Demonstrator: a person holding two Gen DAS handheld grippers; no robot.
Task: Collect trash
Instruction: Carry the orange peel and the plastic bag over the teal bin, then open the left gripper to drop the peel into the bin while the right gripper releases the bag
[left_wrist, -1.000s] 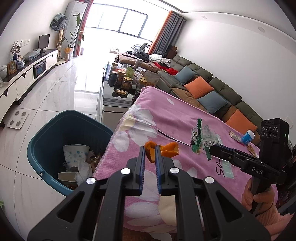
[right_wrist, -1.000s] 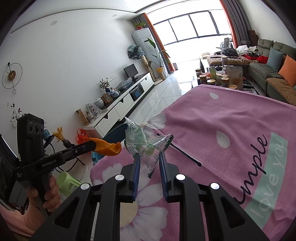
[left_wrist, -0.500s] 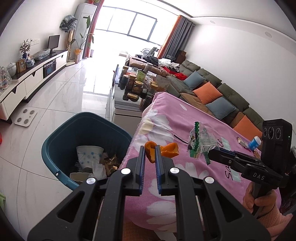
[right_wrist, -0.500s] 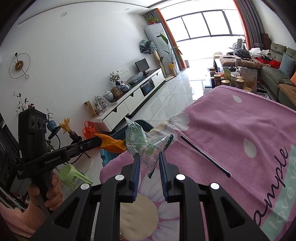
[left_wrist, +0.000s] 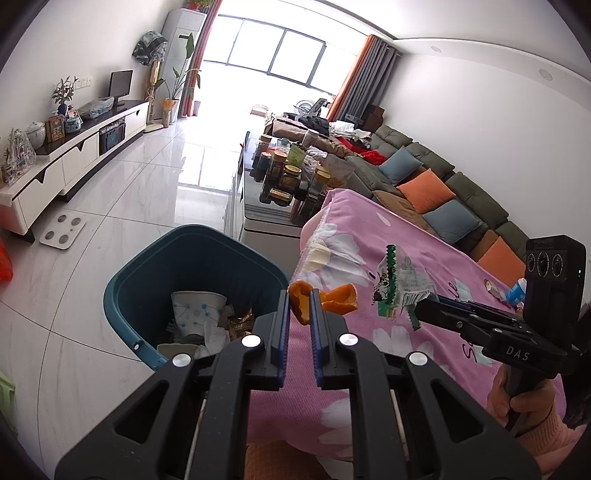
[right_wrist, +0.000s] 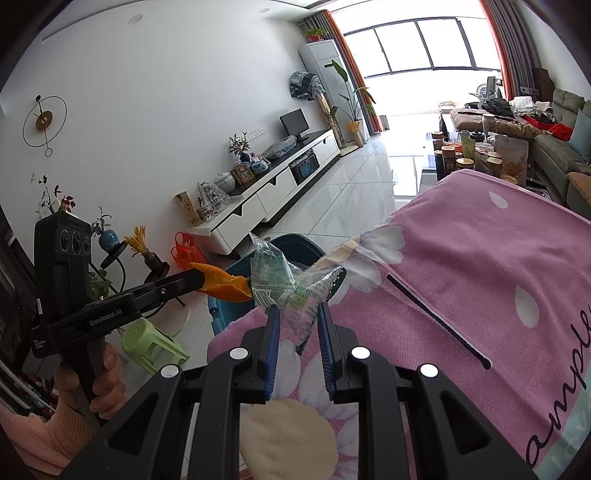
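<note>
The left claw (left_wrist: 299, 314) is clamped on orange peel (left_wrist: 321, 301); the right claw (right_wrist: 297, 321) is clamped on a crumpled wrapper (right_wrist: 291, 291). The teal bin (left_wrist: 147, 266) lies ahead-left of the left claw, the nearer one.

Long white TV cabinet (left_wrist: 74, 162) at left. Grey sofa with orange and blue cushions (left_wrist: 443, 188) at upper right. Green plastic stool (right_wrist: 155, 347), lower left of right view.
</note>
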